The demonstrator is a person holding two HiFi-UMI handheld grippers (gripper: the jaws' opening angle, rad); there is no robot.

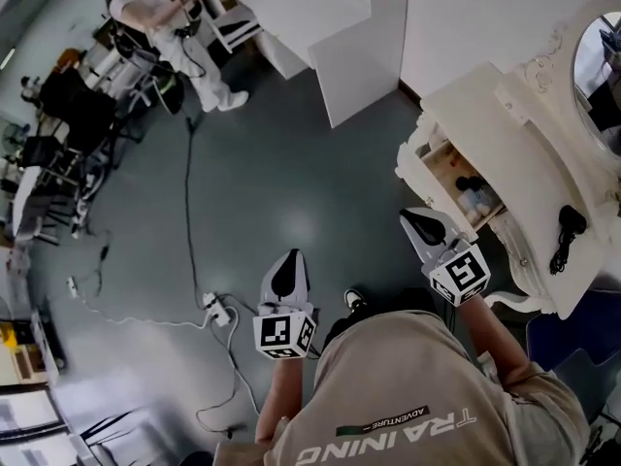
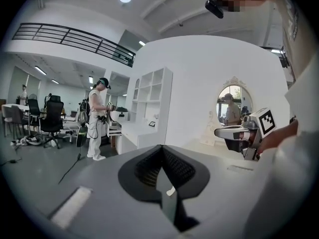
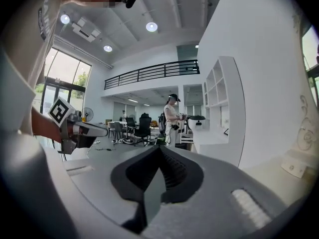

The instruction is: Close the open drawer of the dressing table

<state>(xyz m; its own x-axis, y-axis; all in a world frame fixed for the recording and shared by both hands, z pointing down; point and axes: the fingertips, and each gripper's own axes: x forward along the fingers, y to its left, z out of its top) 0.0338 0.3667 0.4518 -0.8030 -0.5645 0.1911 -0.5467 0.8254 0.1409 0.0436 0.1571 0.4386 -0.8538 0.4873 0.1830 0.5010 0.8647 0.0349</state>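
Holding both tongs out ahead of the chest, the person stands with bent elbows and forearms reaching forward over the grey floor (image 1: 291,163). The left gripper (image 1: 287,272) points straight ahead over bare floor, well apart from the furniture. Its jaws are pressed together with nothing between them. The right gripper (image 1: 424,226) sits slightly further forward, and its jaws too are closed tight and empty. Its tip lies near the front panel of the open drawer (image 1: 464,188), with no contact visible. The drawer is pulled out of the white dressing table (image 1: 524,134) at the person's right and shows a wooden inside with a few small items, too blurred to name. A black corded object (image 1: 568,229) rests on the tabletop below the oval mirror (image 1: 594,56). Another person (image 1: 170,22) stands far across the room.
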